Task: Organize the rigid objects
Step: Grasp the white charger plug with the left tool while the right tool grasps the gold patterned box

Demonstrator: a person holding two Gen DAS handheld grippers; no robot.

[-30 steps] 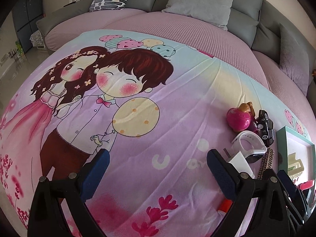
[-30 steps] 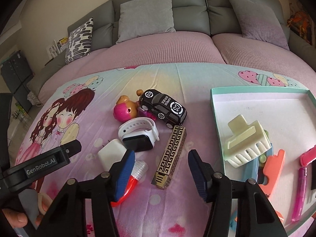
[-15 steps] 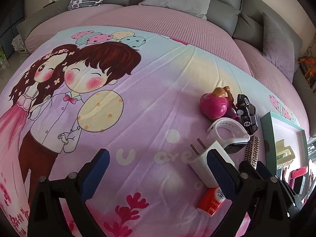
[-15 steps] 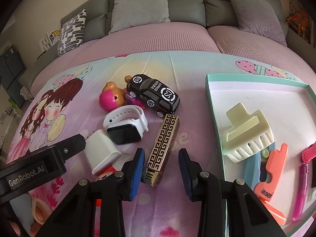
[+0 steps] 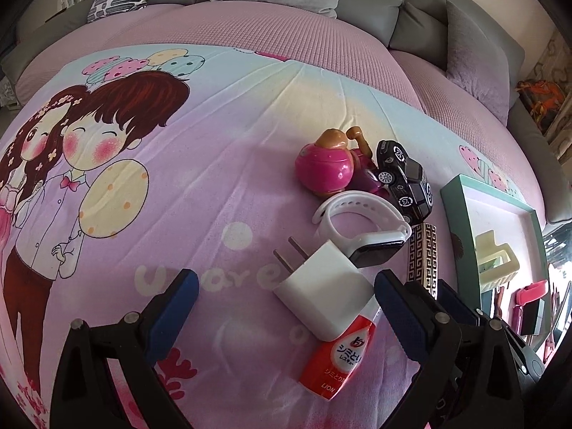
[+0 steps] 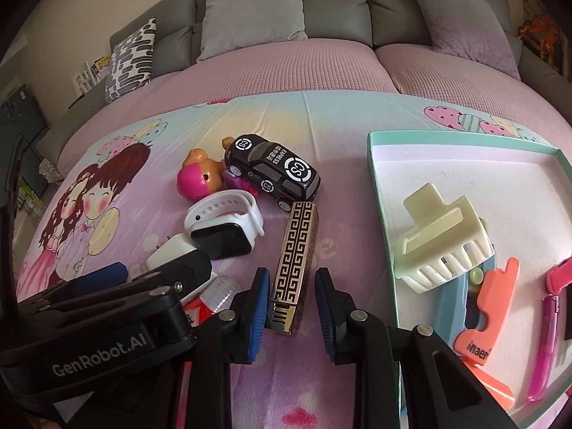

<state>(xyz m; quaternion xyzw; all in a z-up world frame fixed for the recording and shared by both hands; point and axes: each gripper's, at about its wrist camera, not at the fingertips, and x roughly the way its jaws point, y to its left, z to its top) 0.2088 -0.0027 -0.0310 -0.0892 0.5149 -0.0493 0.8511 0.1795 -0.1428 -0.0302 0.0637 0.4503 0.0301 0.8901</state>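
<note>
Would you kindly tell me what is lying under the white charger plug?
The white charger plug rests across a red stain-remover tube, covering its neck. The tube's red label sticks out below; its ribbed cap shows in the right wrist view.

- Left gripper (image 5: 282, 300), blue-padded jaws spread wide, above the cartoon-printed pink bedsheet (image 5: 214, 164).
- White square plug charger (image 5: 323, 291) lies between them, overlapping a red-labelled plastic tube (image 5: 338, 355).
- White-strapped smartwatch (image 5: 361, 227) just beyond.

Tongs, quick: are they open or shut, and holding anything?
Left tongs: open, holding nothing; the charger lies between the fingers.
Right tongs: open, around the gold box, not gripping yet.
</note>
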